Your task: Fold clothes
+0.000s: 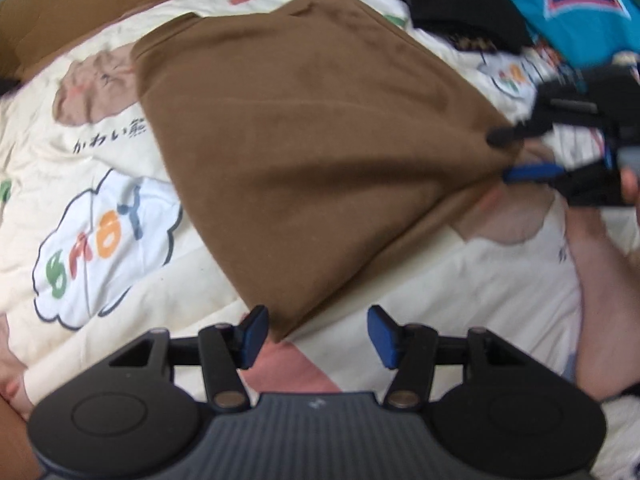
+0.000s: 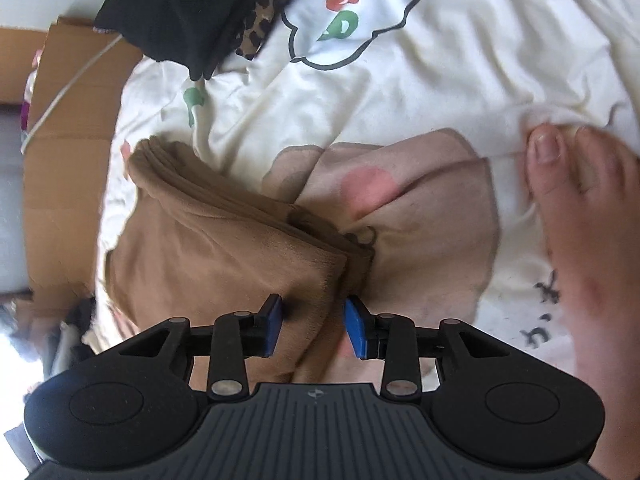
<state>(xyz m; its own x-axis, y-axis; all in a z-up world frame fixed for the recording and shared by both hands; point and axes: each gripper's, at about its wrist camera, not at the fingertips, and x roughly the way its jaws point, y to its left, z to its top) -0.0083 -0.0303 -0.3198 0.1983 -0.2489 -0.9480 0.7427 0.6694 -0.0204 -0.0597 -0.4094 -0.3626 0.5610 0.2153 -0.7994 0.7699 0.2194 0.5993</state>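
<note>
A brown garment point(image 1: 312, 140), folded into several layers, lies on a cream printed blanket point(image 1: 48, 152). My left gripper point(image 1: 319, 336) is open, its blue pads wide apart on either side of the garment's near corner. My right gripper point(image 1: 510, 154) is shut on the garment's right corner, and creases in the cloth run toward its fingers. The right wrist view shows the same brown garment point(image 2: 208, 248) bunched between the pads of my right gripper point(image 2: 314, 328), over the blanket point(image 2: 440, 60).
Black clothes point(image 1: 460, 0) and a teal patterned garment point(image 1: 580, 4) are piled at the far right. A person's bare foot point(image 2: 580, 220) rests on the blanket beside the right gripper. Brown cardboard point(image 2: 68, 160) borders the blanket, next to the black clothes point(image 2: 192, 8).
</note>
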